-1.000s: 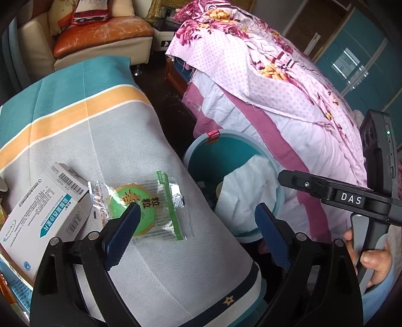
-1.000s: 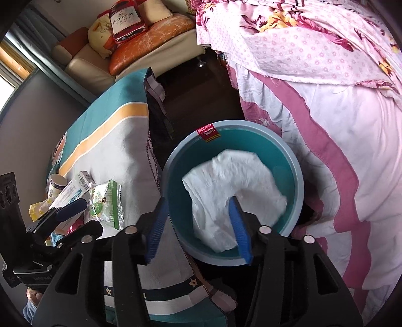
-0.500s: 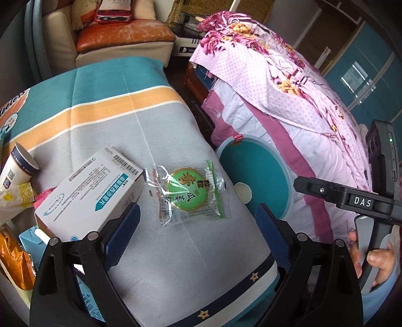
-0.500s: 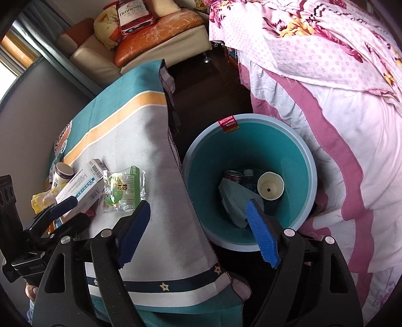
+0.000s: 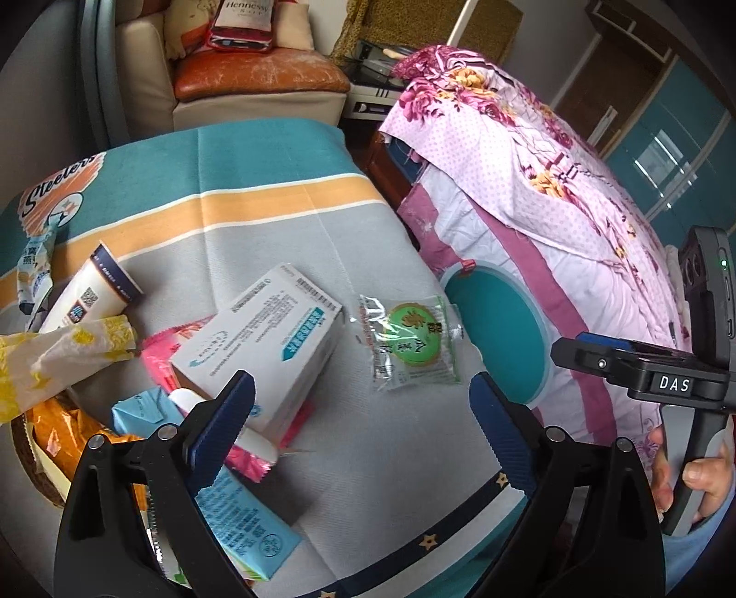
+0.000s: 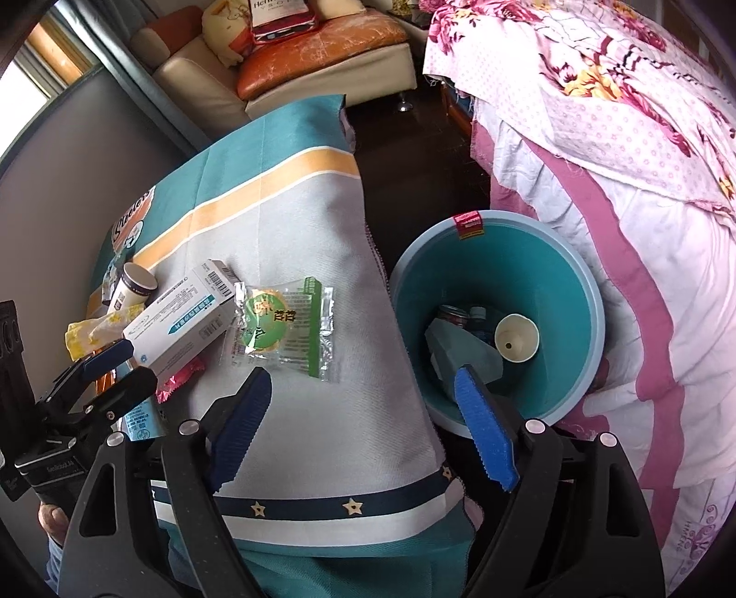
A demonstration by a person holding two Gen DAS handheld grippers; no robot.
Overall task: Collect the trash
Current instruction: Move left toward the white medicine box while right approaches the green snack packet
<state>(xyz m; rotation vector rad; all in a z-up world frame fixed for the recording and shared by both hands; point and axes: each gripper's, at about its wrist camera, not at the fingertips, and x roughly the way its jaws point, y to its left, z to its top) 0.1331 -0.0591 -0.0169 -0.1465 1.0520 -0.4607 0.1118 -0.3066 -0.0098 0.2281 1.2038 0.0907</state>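
Note:
A clear snack packet with a green round label (image 5: pixel 411 342) (image 6: pixel 283 329) lies on the cloth-covered table (image 5: pixel 285 248). Left of it lie a white medicine box (image 5: pixel 267 340) (image 6: pixel 181 319), a paper cup (image 5: pixel 92 294), a yellow wrapper (image 5: pixel 60 349), pink and orange wrappers and a blue carton (image 5: pixel 244 524). A teal bin (image 6: pixel 497 317) on the floor right of the table holds a paper cup (image 6: pixel 515 338), a bottle and crumpled tissue. My left gripper (image 5: pixel 359 423) is open and empty above the table's near edge. My right gripper (image 6: pixel 363 428) is open and empty between table and bin.
A bed with a pink floral cover (image 6: pixel 621 138) borders the bin on the right. A sofa with an orange cushion (image 6: pixel 317 41) stands beyond the table. A dark floor gap (image 6: pixel 414 152) separates table and bed.
The white tissue left my right gripper and dropped into the bin; that gripper opened wider and drew back. My left gripper swung left, bringing more trash into view.

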